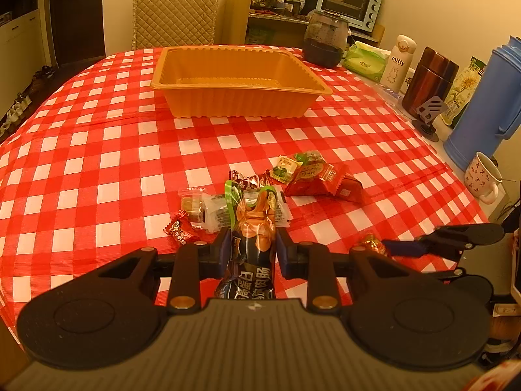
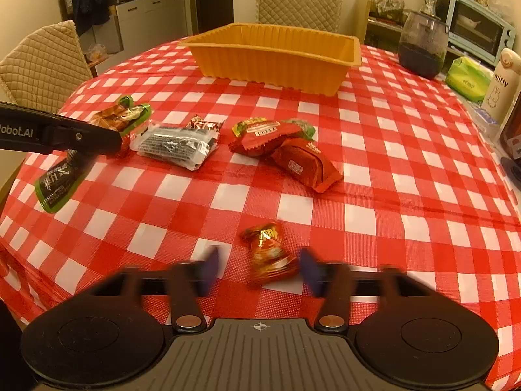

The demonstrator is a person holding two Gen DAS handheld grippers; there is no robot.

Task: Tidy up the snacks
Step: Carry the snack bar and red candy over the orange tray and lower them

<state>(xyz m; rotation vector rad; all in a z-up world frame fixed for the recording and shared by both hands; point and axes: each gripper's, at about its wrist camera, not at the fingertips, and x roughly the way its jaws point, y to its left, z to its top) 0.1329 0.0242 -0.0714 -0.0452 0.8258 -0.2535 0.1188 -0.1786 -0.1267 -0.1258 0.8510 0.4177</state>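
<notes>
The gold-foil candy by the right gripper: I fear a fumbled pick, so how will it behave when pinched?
The gold-foil candy looks small and light, so a nudge would probably slide it across the checked tablecloth. Its shiny wrapper may be slippery between the right gripper pads. The twisted ends likely crumple, and the middle seems firmer.

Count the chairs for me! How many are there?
2. The left chair is by the near corner; the far chair is behind the tray. More may be hidden.

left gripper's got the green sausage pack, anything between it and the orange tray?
Nothing upright blocks it. The left gripper holds the sausage pack; only flat snack packets lie on the cloth before the orange tray, low enough to pass over.
</notes>
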